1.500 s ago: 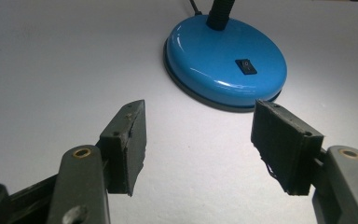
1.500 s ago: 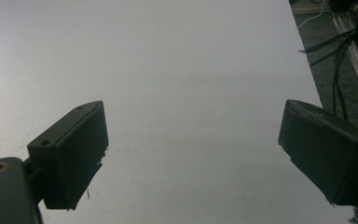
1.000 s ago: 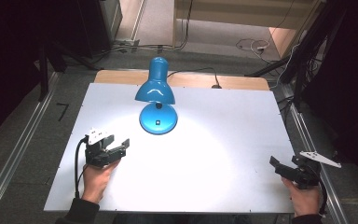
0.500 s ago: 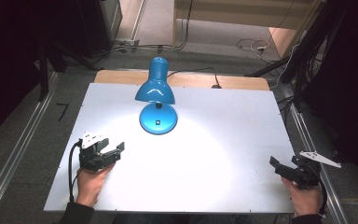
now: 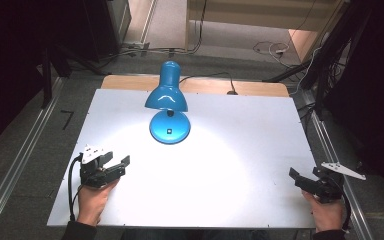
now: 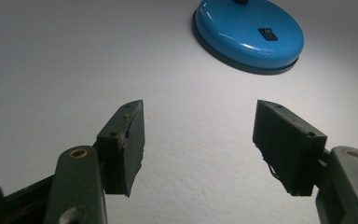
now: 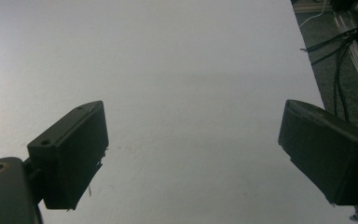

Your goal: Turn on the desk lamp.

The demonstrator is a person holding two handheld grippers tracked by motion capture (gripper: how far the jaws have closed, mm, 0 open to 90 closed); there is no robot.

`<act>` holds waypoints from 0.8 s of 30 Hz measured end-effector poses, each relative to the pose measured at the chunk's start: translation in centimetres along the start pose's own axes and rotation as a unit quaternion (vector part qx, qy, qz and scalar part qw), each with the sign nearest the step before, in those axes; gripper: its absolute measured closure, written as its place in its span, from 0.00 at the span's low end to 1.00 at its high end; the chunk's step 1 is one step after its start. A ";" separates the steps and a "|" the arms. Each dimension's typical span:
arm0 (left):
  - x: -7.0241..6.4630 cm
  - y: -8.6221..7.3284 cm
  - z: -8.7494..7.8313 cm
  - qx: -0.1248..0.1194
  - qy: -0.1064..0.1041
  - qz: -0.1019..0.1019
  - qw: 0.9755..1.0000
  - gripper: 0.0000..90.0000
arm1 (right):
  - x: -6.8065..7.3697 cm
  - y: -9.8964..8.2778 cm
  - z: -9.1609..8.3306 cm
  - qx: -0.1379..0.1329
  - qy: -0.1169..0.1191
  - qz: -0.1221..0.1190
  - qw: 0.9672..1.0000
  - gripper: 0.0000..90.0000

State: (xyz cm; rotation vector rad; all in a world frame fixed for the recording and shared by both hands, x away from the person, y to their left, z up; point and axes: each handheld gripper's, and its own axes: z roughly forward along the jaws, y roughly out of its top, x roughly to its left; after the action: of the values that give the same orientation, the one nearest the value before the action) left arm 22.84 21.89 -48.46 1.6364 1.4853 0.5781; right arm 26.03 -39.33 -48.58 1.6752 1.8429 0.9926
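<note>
White desk (image 5: 220, 195) lit at centre | blue lamp (image 5: 168, 102) stood at the far middle, shade aimed down at its round base | your left gripper (image 5: 114, 167) rested near the front-left edge, fingers apart, angled toward the lamp | your right gripper (image 5: 305, 181) sat at the front-right corner, fingers apart, empty.

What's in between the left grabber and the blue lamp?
Nothing but bare white table. In the left gripper view, empty tabletop runs from the open left gripper to the blue lamp.
</note>
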 end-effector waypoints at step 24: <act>1.6 -1.5 -2.3 0.001 0.011 -0.016 1.000 0.38 | 0.0 -0.1 0.0 0.005 -0.003 -0.003 1.000 0.08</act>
State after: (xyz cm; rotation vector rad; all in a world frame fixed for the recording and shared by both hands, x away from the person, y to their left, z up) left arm 20.47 23.95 -48.70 1.6104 1.5257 0.5799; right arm 25.97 -39.30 -48.69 1.6759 1.8504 0.9754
